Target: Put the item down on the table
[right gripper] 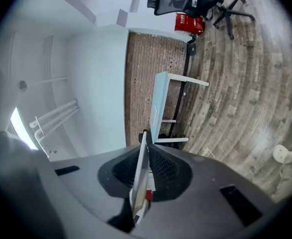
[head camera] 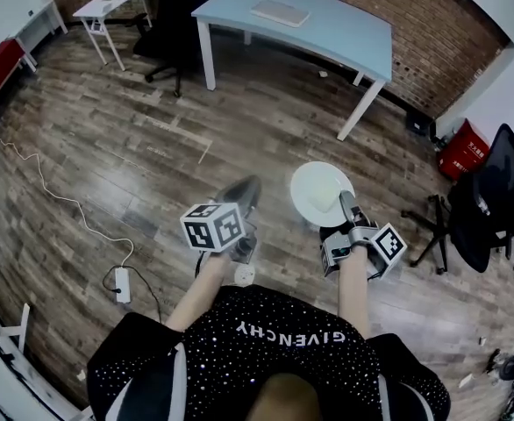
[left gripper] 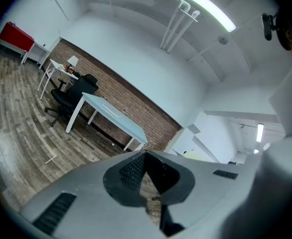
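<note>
A white round plate (head camera: 321, 193) hangs over the wooden floor, and my right gripper (head camera: 348, 205) is shut on its near rim. In the right gripper view the plate (right gripper: 141, 176) stands edge-on between the two dark pads, which press on it from both sides. My left gripper (head camera: 243, 196) is beside it to the left, shut and holding nothing; its tips (left gripper: 145, 157) meet in the left gripper view. The light blue table (head camera: 327, 29) stands well ahead by the brick wall, with a flat white keyboard-like thing (head camera: 280, 12) on it.
A black office chair (head camera: 174, 16) and a small white desk (head camera: 108, 7) stand left of the table. A red bin (head camera: 463, 147) and another black chair (head camera: 494, 200) are at the right. A power strip (head camera: 122, 285) with its cable lies on the floor at the left.
</note>
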`<control>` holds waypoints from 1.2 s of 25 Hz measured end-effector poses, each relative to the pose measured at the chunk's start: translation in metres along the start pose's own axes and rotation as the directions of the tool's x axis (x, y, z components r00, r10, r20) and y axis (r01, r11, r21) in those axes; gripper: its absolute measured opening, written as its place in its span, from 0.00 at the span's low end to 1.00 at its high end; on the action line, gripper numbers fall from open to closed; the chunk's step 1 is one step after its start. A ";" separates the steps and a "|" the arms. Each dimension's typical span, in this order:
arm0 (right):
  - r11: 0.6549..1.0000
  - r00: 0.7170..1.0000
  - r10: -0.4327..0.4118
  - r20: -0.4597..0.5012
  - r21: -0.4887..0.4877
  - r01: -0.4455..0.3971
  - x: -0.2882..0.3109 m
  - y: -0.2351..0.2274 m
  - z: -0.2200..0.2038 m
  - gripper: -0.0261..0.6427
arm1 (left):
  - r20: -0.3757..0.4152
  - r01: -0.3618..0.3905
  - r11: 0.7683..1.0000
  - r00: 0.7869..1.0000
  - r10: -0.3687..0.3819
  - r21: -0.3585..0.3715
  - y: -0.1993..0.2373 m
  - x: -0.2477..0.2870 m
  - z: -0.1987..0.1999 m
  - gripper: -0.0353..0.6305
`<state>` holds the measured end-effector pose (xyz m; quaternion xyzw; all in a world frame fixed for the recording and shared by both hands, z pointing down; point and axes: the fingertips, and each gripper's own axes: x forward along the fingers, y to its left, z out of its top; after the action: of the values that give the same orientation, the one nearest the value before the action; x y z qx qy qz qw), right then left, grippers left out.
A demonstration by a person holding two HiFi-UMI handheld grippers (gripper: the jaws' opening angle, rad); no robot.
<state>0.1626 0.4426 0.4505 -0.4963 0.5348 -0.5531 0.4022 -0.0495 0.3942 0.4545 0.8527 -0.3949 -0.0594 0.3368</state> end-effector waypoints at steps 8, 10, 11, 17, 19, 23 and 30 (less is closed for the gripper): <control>1.000 1.000 0.003 -0.019 0.008 -0.003 0.068 0.009 0.002 0.09 | 0.005 -0.026 1.000 1.000 0.026 0.002 0.039 0.036 0.036 0.07; 1.000 1.000 0.009 -0.019 0.008 -0.009 0.084 0.014 0.004 0.09 | 0.001 -0.030 1.000 1.000 0.030 0.007 0.047 0.046 0.047 0.07; 1.000 1.000 0.013 -0.018 0.008 -0.013 0.090 0.016 0.004 0.09 | 0.002 -0.027 1.000 1.000 0.027 0.011 0.050 0.051 0.053 0.07; 0.998 0.998 0.056 -0.024 0.014 -0.056 0.120 0.023 0.001 0.09 | -0.003 0.021 0.998 1.000 -0.021 0.053 0.061 0.074 0.071 0.07; 0.998 0.998 0.052 -0.027 0.020 -0.051 0.123 0.020 0.002 0.09 | -0.005 0.018 0.998 1.000 -0.018 0.052 0.064 0.078 0.071 0.07; 0.999 0.999 0.044 -0.029 0.001 -0.044 0.124 0.015 0.008 0.09 | -0.002 0.027 0.999 1.000 -0.027 0.043 0.062 0.082 0.067 0.07; 0.999 0.999 0.030 -0.030 0.020 -0.030 0.123 0.003 0.018 0.09 | -0.020 0.014 1.000 1.000 -0.013 0.023 0.061 0.086 0.051 0.07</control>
<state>0.1578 0.3188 0.4610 -0.4757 0.5428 -0.5597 0.4072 -0.0484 0.2778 0.4679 0.8597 -0.3863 -0.0488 0.3305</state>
